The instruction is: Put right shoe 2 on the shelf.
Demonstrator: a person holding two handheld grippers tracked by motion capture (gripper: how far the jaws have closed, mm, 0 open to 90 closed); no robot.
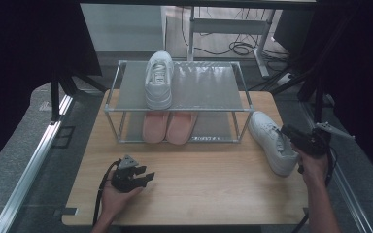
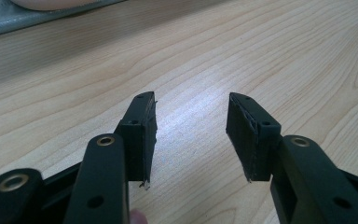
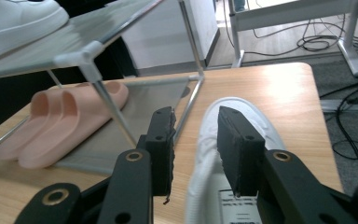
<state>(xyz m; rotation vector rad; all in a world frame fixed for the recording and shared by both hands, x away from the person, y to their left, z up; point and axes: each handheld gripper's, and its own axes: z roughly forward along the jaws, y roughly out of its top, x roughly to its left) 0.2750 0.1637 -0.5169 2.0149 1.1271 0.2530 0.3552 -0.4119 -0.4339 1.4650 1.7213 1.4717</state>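
High view had me at the right edge of the counter [image 1: 189, 194], my right gripper [image 1: 291, 133] hovering at the heel of the loose white sneaker [image 1: 272, 141], which lay on the wood just outside the rack [image 1: 177, 99]'s right legs. In the right gripper view my fingers [image 3: 163, 140] straddled the shoe's collar, one outside it and one over the opening, parted and not yet pressing, so no grip on it. My left gripper [image 1: 137, 175] rested near the front edge, fingers [image 2: 142, 135] spread over bare wood, holding nothing. The matching sneaker [image 1: 159, 80] sat on the top shelf, with pink slippers [image 1: 170, 127] on the bottom one. My worry: pinching only the soft collar could let the shoe droop and twist, and its toe might clip the rack's post on the lift and knock it free.
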